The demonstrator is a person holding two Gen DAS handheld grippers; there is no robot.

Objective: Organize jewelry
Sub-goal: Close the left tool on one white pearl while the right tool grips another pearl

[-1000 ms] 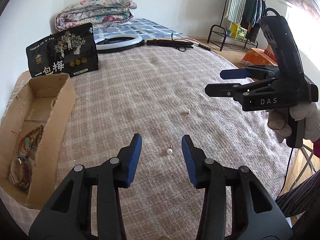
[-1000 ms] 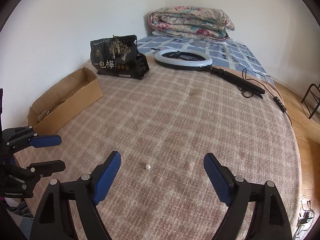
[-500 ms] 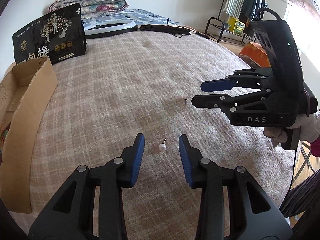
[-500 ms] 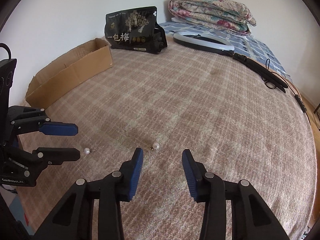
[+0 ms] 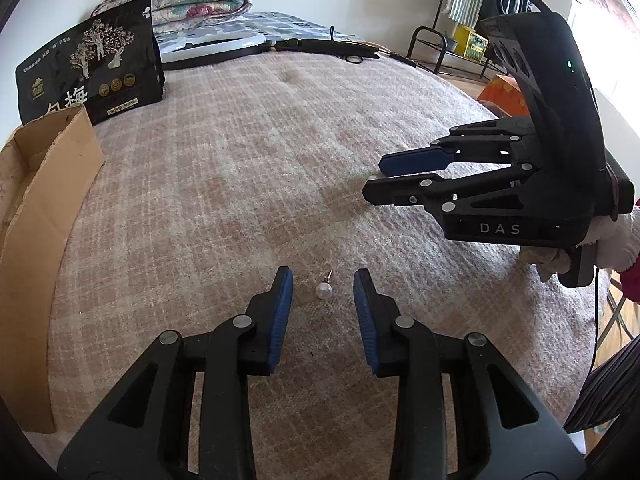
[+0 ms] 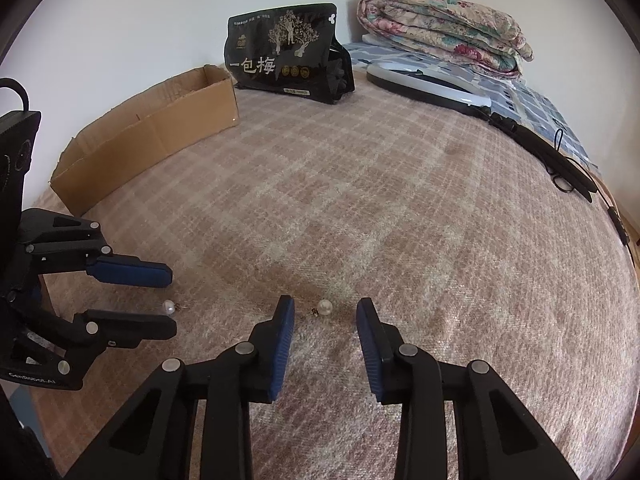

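Two pearl stud earrings lie on the checked blanket. My left gripper (image 5: 323, 280) is open, low over the blanket, with one pearl earring (image 5: 324, 290) between its blue pads; this earring also shows in the right wrist view (image 6: 169, 307). My right gripper (image 6: 325, 307) is open with the other pearl earring (image 6: 325, 307) between its pads. In the left wrist view the right gripper (image 5: 374, 180) hides that earring. The open cardboard box (image 5: 48, 184) stands at the left; its inside is hidden.
A black snack bag (image 6: 286, 56) stands beyond the box (image 6: 152, 136). A ring light (image 6: 428, 84) with its black stand (image 6: 548, 156) lies at the back, by a folded quilt (image 6: 444, 32). The blanket (image 5: 248, 168) drops off at the right, with a clothes rack (image 5: 460, 20) beyond.
Both grippers moved forward and down toward the blanket. Each pearl earring now sits between the pads of its gripper. The jaws have stayed open.
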